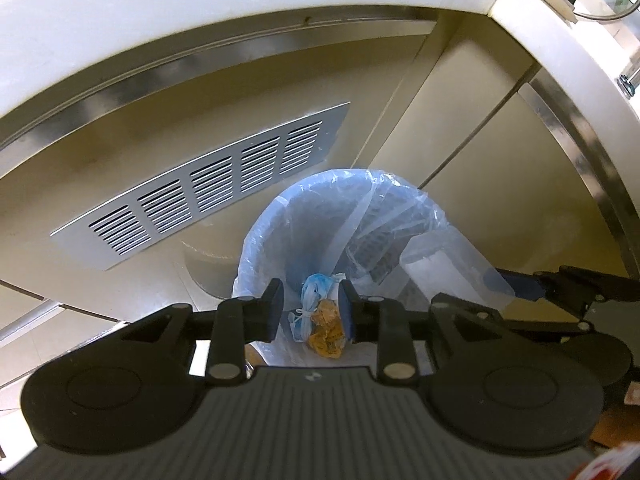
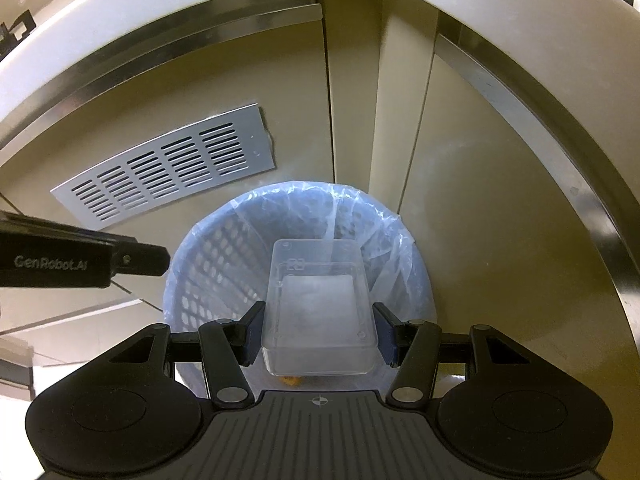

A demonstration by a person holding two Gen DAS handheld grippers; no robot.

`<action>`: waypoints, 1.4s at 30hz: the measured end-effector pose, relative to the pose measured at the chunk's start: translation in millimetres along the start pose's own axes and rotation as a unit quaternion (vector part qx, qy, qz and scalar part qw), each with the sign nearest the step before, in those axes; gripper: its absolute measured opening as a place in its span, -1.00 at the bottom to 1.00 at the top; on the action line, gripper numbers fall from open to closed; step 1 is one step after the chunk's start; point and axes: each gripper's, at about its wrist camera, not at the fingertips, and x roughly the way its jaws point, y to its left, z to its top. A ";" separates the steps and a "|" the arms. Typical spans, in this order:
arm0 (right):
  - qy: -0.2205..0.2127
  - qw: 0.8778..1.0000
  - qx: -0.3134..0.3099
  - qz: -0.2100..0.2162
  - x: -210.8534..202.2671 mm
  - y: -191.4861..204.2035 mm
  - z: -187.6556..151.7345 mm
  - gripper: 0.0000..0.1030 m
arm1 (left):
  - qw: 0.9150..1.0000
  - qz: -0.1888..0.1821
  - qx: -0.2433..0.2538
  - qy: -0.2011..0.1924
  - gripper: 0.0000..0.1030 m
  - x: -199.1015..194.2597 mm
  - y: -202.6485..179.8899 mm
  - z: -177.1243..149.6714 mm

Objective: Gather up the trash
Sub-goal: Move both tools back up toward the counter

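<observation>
Beige cabinet fronts backed the blue-lined mesh bin [image 2: 224, 264]. My right tongs [image 2: 319, 334] clamped a stiff, light clear plastic tray [image 2: 320, 304] by its sides; my left tongs [image 1: 310, 312] stood parted above a soft knotted snack bag [image 1: 326, 330] in the bin.

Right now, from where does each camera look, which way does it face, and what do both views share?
Left wrist: sits on the left gripper and faces steeply down into the lined bin. Its own jaws stand apart over a small tied bag, and the right gripper shows at the right.
Right wrist: sits on the right gripper and faces down into the same bin. Its own jaws clamp a clear container, and the left gripper's tip enters from the left.
Shared: the bin, the vent grille and the cabinet fronts.
</observation>
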 end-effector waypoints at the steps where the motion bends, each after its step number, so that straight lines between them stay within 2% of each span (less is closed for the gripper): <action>1: -0.002 1.000 0.001 0.001 0.7 -0.1 0.5 0.08 | 1.000 0.001 -0.001 0.000 -0.49 0.1 0.8 -0.2; 7: -0.018 1.000 0.013 0.017 5.9 -4.2 3.4 0.09 | 1.000 0.007 -0.005 -0.003 -0.49 -2.2 6.3 -3.4; 10: -0.022 1.000 0.014 0.015 5.8 -4.2 3.6 0.25 | 1.000 0.008 -0.006 -0.005 -0.49 -3.6 9.1 -4.8; 16: -0.010 1.000 0.008 0.008 -1.9 -3.2 0.4 0.26 | 1.000 0.005 -0.008 -0.013 -0.49 -11.0 9.2 -7.5; 21: -0.018 1.000 -0.007 0.010 -19.8 2.7 0.0 0.26 | 1.000 -0.002 -0.006 -0.028 -0.49 -26.3 7.1 -7.0; 32: -0.090 0.995 -0.027 0.022 -85.6 21.7 28.5 0.26 | 0.995 -0.022 0.022 -0.098 -0.49 -87.5 -15.6 9.1; 42: -0.159 0.986 -0.032 0.023 -135.7 25.5 63.2 0.26 | 0.984 -0.029 0.017 -0.173 -0.49 -142.0 -17.6 38.3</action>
